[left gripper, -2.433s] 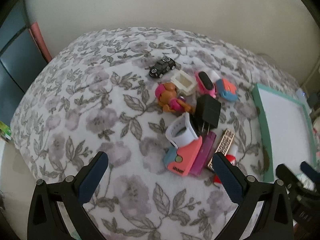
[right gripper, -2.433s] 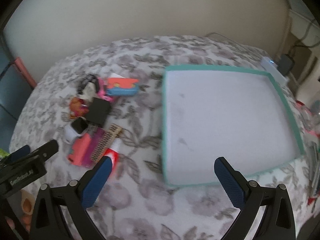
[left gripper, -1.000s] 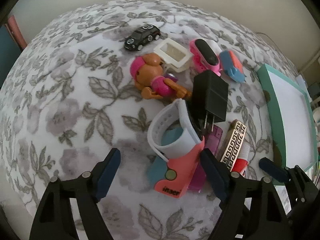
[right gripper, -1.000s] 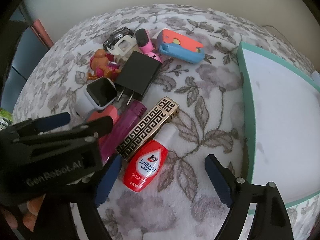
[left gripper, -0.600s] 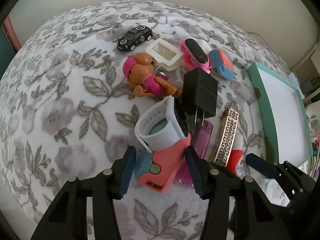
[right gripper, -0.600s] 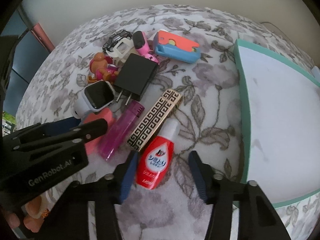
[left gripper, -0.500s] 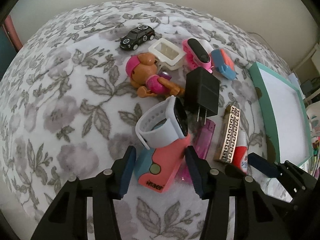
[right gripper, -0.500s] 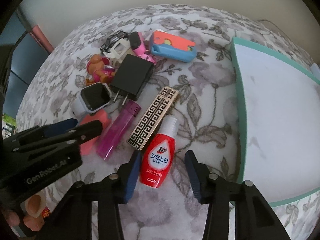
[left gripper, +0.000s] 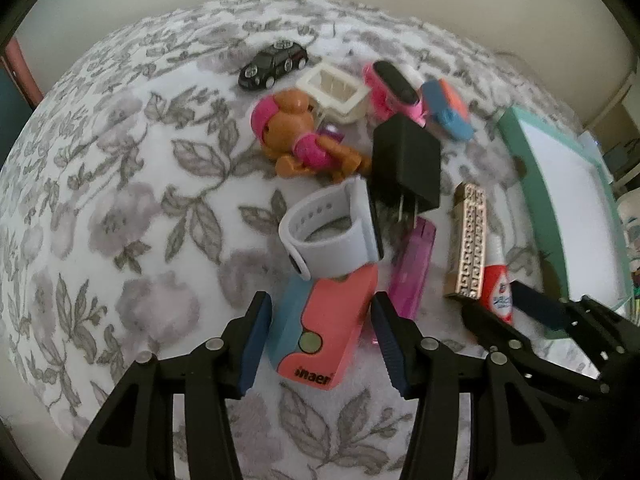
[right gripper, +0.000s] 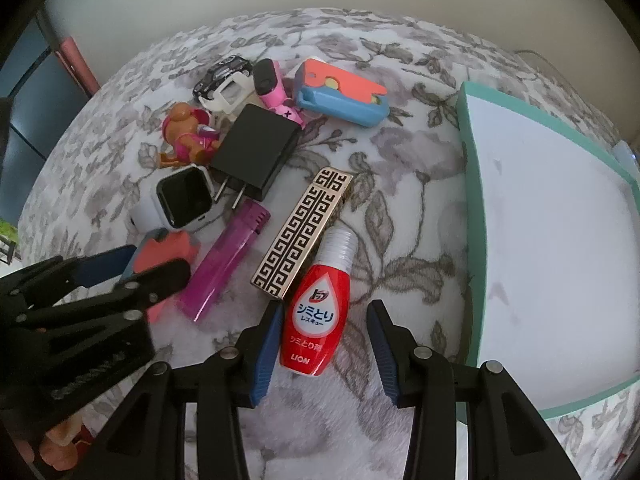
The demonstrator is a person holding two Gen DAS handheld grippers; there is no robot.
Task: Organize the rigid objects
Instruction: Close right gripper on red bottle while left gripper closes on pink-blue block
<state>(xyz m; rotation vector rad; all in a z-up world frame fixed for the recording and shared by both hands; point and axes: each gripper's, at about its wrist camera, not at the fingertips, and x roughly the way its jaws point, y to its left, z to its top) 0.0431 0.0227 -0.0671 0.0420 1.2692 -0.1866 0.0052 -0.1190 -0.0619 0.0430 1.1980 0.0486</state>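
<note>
Since 2.4 s earlier: both claws lowered onto the clutter, jaws narrowed.

Left claw [left gripper: 320, 344]: straddles the coral-and-blue plastic case [left gripper: 324, 332], lower centre; pads close, contact unclear. Item likely stiff, light; take by its long flat sides.

Right claw [right gripper: 324, 352]: half-closed around the red stain-remover bottle [right gripper: 318, 312], gaps visible. Probably smooth, slippery; grip mid-body.

Teal tray [right gripper: 466, 184]: right edge.

Tray [right gripper: 466, 128] cut off right; bottle [left gripper: 495, 292] partly hidden.
</note>
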